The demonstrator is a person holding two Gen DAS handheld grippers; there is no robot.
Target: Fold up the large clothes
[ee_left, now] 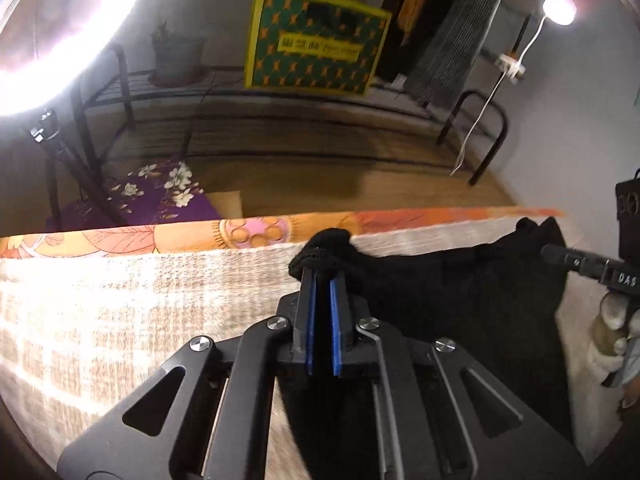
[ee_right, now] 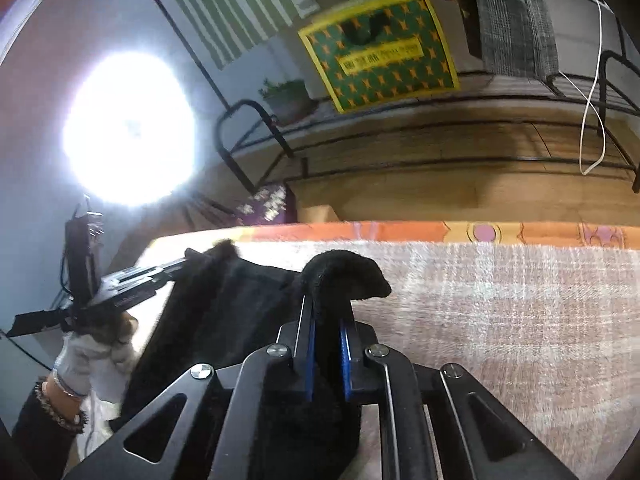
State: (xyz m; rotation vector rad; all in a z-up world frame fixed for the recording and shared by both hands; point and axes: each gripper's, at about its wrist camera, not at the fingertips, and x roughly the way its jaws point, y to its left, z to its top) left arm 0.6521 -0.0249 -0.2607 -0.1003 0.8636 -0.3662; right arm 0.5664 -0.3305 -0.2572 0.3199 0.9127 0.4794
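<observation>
Black knit fabric, one garment [ee_left: 460, 280], is held at two points along its upper edge and hangs partly lifted over the table [ee_left: 120, 300], which is covered by a pale woven cloth with an orange patterned border at the far side. The left gripper [ee_left: 323, 276] is seen with its blue-padded fingers [ee_left: 311, 320] clamped together on a bunched fold of the garment; the fold is wrapped over the fingertips. The right gripper [ee_right: 326, 300] is likewise closed on a second bunch of the same fabric, which rises as a hump above its fingers [ee_right: 308, 344]. A two-point hold like this is judged to serve for spreading the piece taut and squaring an edge before a fold is laid. The rest of the garment is draped down between the two grips onto the table.

Count: one garment, two grippers, two gloved hands, one seen in each view beside the opposite gripper. Behind the table: one metal rack, one green-and-yellow box [ee_left: 316, 40], one potted plant [ee_left: 176, 56], two bright lamps.
</observation>
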